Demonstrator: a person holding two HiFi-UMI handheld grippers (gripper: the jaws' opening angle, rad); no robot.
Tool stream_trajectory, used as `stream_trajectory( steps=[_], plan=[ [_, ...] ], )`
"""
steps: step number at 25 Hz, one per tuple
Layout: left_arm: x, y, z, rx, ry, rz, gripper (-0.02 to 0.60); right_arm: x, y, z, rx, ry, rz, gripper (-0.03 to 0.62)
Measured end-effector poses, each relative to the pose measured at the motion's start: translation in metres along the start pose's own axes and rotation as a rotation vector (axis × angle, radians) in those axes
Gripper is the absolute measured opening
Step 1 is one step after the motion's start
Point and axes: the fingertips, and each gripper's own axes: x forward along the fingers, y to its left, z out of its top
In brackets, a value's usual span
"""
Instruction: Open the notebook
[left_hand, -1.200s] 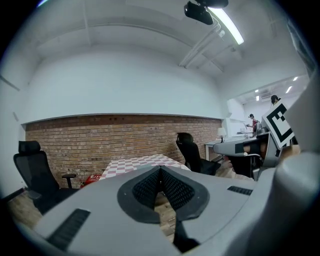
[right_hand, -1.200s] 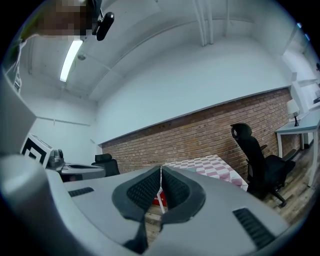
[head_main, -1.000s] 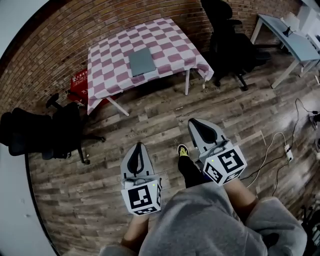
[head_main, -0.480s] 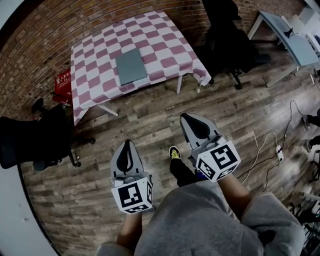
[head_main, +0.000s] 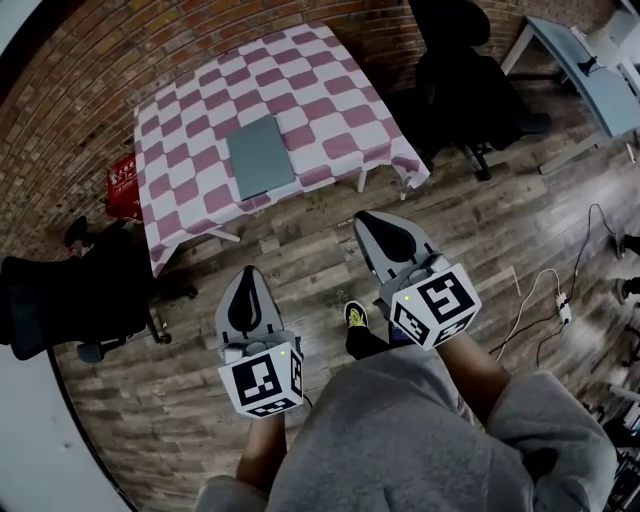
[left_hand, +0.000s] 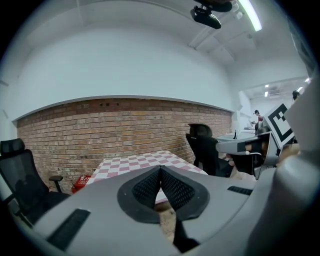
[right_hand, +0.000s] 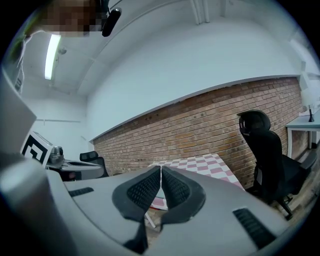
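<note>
A closed grey notebook (head_main: 260, 156) lies flat in the middle of a table (head_main: 345, 110) covered with a pink-and-white checked cloth, against a brick wall. My left gripper (head_main: 246, 274) is shut and empty, held over the wooden floor well short of the table's near edge. To its right my right gripper (head_main: 371, 220) is also shut and empty, its tips just short of the table's front corner. In the left gripper view the jaws (left_hand: 160, 169) meet, with the table (left_hand: 135, 162) beyond them. The right gripper view shows closed jaws (right_hand: 161, 169) and the checked table (right_hand: 207, 164) ahead.
A black office chair (head_main: 75, 300) stands left of the table and another (head_main: 465, 70) at its right. A red box (head_main: 122, 182) sits on the floor by the wall. A white desk (head_main: 590, 70) is at the far right, and cables (head_main: 545, 300) lie on the floor there.
Both grippers have travelled toward the table with the person; the table and notebook now sit nearer and larger in the head view. Both jaws stayed shut.
</note>
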Motion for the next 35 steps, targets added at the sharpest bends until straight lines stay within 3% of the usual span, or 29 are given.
stream_trajectory(
  steps=[9,16,29,35],
  plan=[
    [0.036,0.013,0.016,0.007,0.008,0.030,0.011,0.037,-0.019,0.016,0.022,-0.008,0.031,0.028],
    [0.043,0.014,0.023,0.044,0.018,0.007,0.011,0.045,-0.013,0.021,0.039,-0.013,0.054,0.028],
    [0.127,0.024,0.018,0.102,0.067,-0.218,0.011,0.110,-0.026,0.012,0.048,0.029,-0.002,0.028],
    [0.178,0.032,0.002,0.191,0.119,-0.308,0.014,0.145,-0.042,-0.006,0.088,0.076,-0.056,0.028]
  ],
)
